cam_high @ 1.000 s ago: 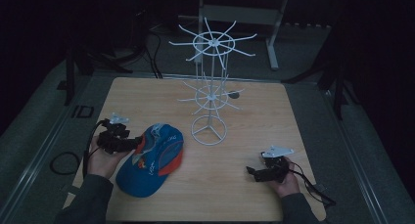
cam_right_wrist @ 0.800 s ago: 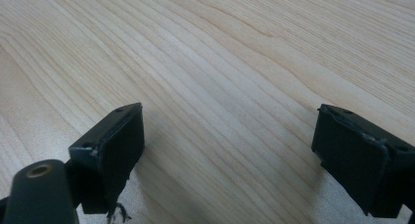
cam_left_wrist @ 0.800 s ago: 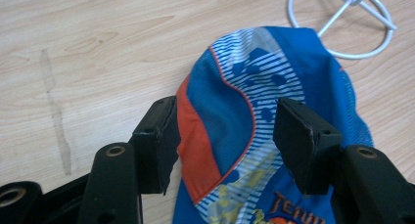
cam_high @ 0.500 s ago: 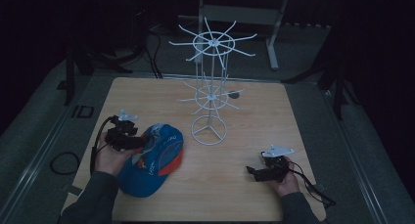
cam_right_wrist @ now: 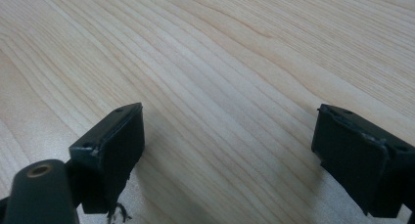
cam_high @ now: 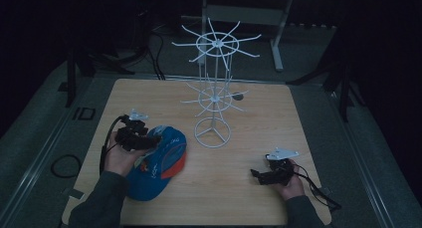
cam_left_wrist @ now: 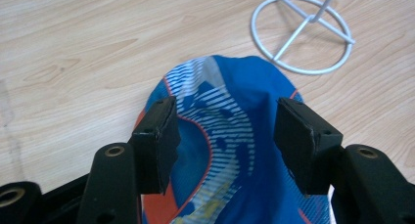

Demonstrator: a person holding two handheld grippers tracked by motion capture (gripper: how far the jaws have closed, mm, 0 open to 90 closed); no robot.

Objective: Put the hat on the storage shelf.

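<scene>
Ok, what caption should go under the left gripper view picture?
Left gripper, jaws open, poised over a blue and orange cap on the wooden table, beside the white wire rack's ring base.

The cap [cam_high: 158,163] is blue, with pale striped panels, red piping and an orange-red brim. It lies crown up on the table, near the white wire stand's ring base [cam_high: 212,133], on that base's left in the high view; its fabric looks slightly dented on top.
</scene>
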